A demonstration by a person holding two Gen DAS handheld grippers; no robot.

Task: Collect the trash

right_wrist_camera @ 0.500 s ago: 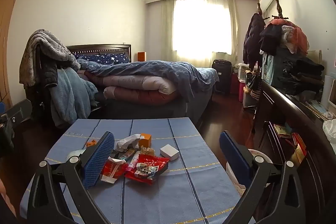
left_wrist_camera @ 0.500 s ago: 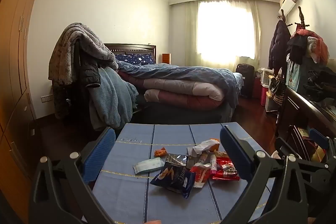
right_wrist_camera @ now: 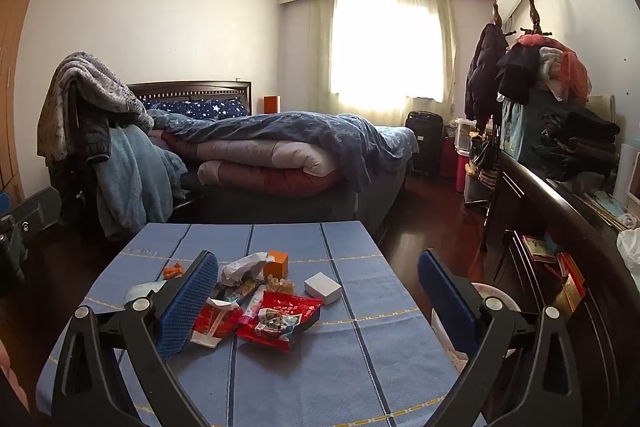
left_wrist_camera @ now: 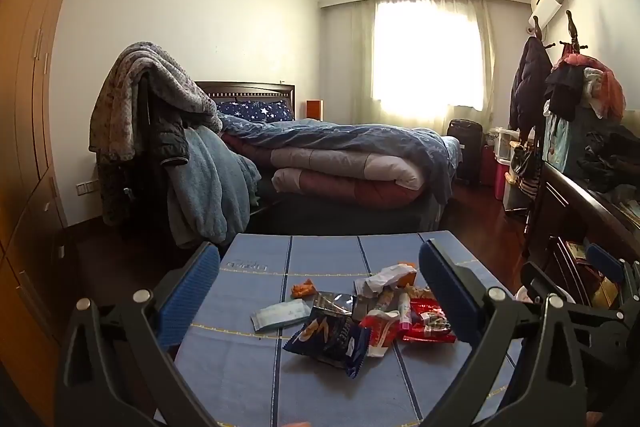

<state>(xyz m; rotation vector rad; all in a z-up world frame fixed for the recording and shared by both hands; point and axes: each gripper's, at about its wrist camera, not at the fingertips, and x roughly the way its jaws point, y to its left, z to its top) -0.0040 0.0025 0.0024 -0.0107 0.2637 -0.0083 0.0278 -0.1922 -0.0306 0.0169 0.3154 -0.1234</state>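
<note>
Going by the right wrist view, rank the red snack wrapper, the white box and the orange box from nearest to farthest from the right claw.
From the right claw, open above the table:
1. Red snack wrapper, just below and left of its midpoint.
2. White box, just beyond the wrapper, near centre.
3. Orange box, farther back and left, beside crumpled paper.

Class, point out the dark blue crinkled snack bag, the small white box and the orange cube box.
Dark blue crinkled snack bag [left_wrist_camera: 328, 337], left wrist view, printed front.
Small white box [right_wrist_camera: 322, 287], right wrist view, top face.
Orange cube box [right_wrist_camera: 277, 265], right wrist view, front face.
</note>
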